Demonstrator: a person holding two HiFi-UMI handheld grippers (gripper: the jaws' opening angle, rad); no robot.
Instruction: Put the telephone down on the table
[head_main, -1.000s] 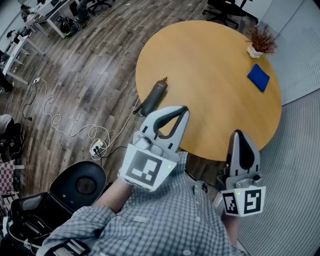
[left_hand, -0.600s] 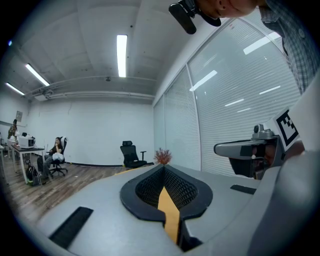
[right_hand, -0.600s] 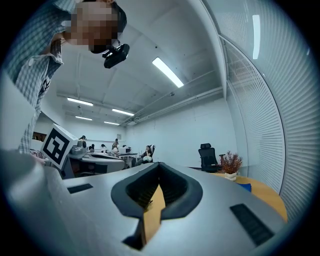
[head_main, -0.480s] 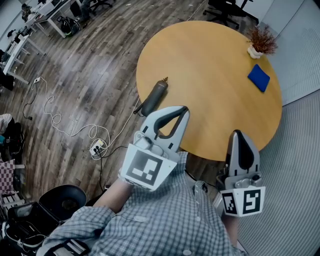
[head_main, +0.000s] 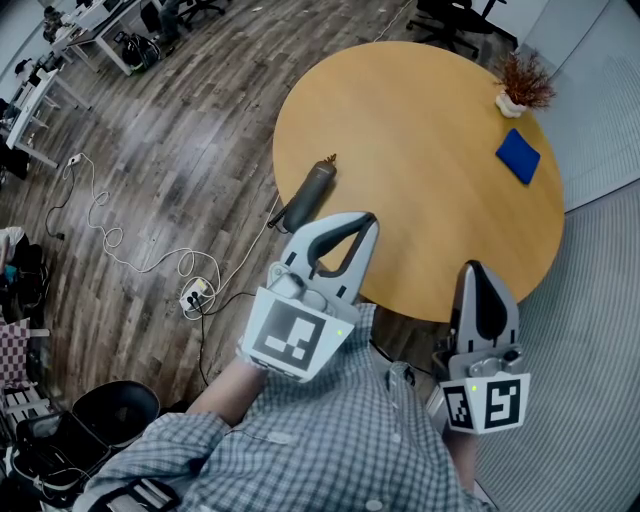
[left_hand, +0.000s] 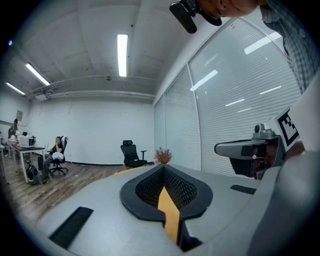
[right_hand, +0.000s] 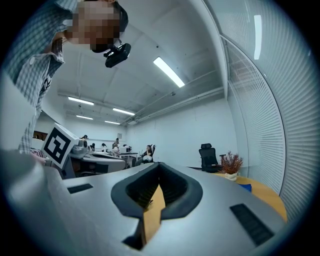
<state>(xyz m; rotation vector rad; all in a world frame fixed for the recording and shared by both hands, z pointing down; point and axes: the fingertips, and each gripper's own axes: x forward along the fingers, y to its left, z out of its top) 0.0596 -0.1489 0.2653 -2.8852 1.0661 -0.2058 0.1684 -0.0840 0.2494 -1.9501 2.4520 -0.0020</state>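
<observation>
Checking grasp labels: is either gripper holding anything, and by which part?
Nothing is held: the left gripper and right gripper are both shut and empty. The dark grey telephone handset lies on the round wooden table.

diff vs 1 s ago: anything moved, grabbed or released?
Only the black round object on the floor at lower left moved: it slid toward the picture's bottom-left corner. Nothing was taken hold of or let go. The left gripper and right gripper stayed put, jaws together and empty. The dark handset, blue item and plant lie unchanged on the table.
</observation>
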